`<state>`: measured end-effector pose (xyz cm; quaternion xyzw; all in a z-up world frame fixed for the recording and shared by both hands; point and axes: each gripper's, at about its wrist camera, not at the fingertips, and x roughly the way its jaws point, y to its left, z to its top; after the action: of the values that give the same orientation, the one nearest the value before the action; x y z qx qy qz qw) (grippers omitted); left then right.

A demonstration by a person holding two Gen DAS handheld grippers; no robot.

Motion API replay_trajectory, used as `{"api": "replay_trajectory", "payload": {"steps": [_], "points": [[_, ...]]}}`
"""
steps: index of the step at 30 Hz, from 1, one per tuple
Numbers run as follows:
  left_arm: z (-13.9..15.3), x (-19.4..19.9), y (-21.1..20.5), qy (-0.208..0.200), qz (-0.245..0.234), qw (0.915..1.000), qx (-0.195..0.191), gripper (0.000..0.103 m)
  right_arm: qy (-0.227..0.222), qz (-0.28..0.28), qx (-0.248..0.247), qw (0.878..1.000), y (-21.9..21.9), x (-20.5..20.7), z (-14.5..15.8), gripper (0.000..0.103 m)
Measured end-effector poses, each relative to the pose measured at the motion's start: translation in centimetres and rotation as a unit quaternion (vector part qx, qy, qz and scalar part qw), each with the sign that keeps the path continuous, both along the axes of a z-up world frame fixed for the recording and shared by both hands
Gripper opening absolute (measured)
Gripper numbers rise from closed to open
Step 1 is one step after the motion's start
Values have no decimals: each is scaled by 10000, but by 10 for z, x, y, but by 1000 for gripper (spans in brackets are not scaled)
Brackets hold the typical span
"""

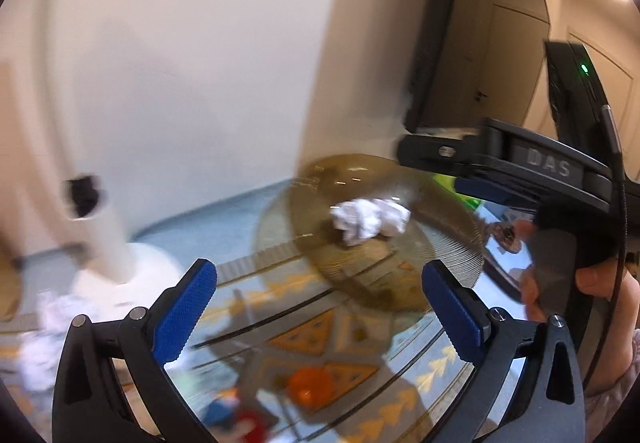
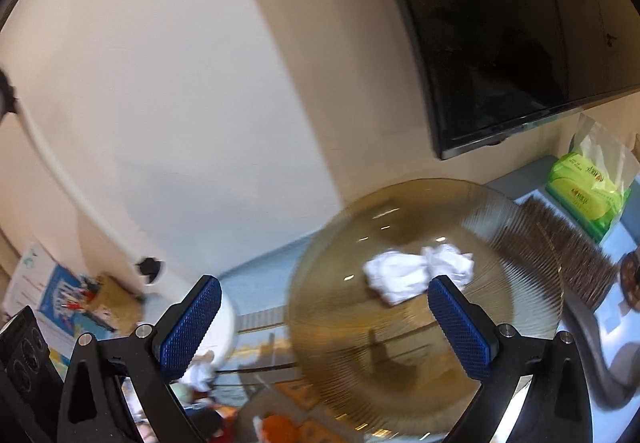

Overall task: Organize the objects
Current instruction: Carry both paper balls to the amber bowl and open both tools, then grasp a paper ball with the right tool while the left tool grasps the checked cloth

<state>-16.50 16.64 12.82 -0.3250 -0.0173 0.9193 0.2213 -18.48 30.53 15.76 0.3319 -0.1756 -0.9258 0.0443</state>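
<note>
An amber ribbed glass plate (image 1: pixel 360 279) holds crumpled white paper (image 1: pixel 368 221) above a glass tabletop. My left gripper (image 1: pixel 320 269) is open, its blue pads wide apart in front of the plate's near rim, with nothing held. In the right wrist view the same plate (image 2: pixel 400 363) and paper (image 2: pixel 416 271) sit behind my right gripper (image 2: pixel 325 283), which is open; its right pad overlaps the plate. The right gripper (image 1: pixel 434 169) also shows from the side, in a hand (image 1: pixel 600 275), reaching over the plate's far rim. Both views are motion-blurred.
A patterned rug and an orange object (image 1: pixel 308 383) show through the glass. A white pedestal (image 1: pixel 108 235) stands at left with more crumpled paper (image 1: pixel 48 323) near it. A green tissue pack (image 2: pixel 584 191) lies at right under a wall-mounted dark screen (image 2: pixel 500 23).
</note>
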Motion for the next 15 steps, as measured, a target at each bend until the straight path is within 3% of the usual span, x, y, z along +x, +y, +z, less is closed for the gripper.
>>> {"api": "replay_trajectory", "payload": {"steps": [7, 10, 15], "points": [[22, 51, -110, 347, 856, 9941, -563, 102, 225, 551, 36, 9982, -61, 46, 8, 103], [13, 78, -153, 343, 1150, 9897, -777, 102, 227, 983, 116, 9948, -92, 69, -8, 103], [-34, 112, -230, -36, 1656, 9809, -1016, 102, -101, 1475, 640, 9869, -132, 100, -63, 103]]}}
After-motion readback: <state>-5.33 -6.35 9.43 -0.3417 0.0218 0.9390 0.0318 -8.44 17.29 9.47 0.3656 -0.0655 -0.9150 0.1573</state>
